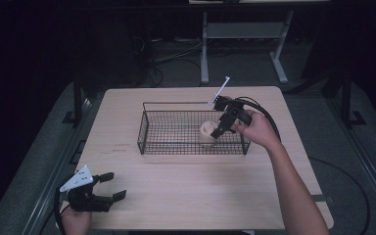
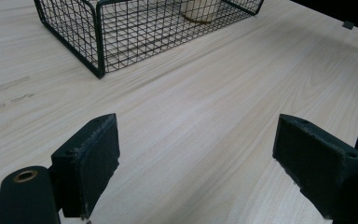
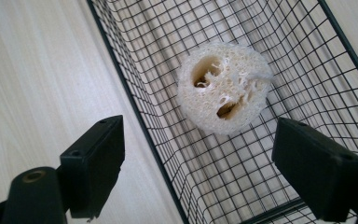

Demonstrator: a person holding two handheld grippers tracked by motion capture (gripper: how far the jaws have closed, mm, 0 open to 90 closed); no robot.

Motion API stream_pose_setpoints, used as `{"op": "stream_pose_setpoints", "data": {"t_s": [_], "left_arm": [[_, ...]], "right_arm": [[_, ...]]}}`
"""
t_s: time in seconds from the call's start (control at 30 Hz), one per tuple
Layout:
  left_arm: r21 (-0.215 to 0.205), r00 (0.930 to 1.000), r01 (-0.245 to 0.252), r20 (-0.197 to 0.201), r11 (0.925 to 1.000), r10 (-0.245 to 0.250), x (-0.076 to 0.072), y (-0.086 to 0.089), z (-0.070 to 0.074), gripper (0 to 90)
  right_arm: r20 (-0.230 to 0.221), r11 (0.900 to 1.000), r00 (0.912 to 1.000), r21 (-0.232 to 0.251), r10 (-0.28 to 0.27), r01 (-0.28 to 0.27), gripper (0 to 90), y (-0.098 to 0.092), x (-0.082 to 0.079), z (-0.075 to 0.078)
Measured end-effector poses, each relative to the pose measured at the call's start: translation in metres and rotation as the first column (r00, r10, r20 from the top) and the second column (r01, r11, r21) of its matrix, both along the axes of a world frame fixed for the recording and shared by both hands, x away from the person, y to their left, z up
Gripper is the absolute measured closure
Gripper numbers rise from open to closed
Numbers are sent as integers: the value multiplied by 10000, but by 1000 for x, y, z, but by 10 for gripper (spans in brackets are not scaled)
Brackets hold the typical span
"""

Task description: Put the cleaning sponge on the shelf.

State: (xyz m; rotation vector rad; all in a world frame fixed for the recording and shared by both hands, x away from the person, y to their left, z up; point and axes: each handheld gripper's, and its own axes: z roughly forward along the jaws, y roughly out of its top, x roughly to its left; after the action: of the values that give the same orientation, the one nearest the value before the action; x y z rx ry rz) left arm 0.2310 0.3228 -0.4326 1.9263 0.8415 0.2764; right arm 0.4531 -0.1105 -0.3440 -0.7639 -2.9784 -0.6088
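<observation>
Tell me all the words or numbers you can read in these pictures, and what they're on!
None can be read.
The table has faint dark marks near its left edge, too small and blurred to read.
The wire basket, the loofah sponge and both grippers carry no lettering that I can see.

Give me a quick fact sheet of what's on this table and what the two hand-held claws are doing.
Surface: wooden table
Container: black wire basket, near the far edge
Contents: pale loofah sponge, standing at the basket's right end
Right gripper: open, over the basket just above the sponge, holding nothing
Left gripper: open, empty, at the table's near left corner
</observation>
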Motion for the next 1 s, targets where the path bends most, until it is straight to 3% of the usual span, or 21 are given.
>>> {"op": "stream_pose_setpoints", "data": {"t_s": [0.37, 1.0], "left_arm": [[66, 10000, 13, -3, 10000, -13, 0, 0, 0, 134], [92, 10000, 18, -3, 10000, -18, 0, 0, 0, 134]], "right_arm": [[149, 9995, 9994, 126, 303, -304, 152, -6, -16, 7], [196, 9969, 9969, 197, 759, -763, 154, -13, -46, -2]]}}
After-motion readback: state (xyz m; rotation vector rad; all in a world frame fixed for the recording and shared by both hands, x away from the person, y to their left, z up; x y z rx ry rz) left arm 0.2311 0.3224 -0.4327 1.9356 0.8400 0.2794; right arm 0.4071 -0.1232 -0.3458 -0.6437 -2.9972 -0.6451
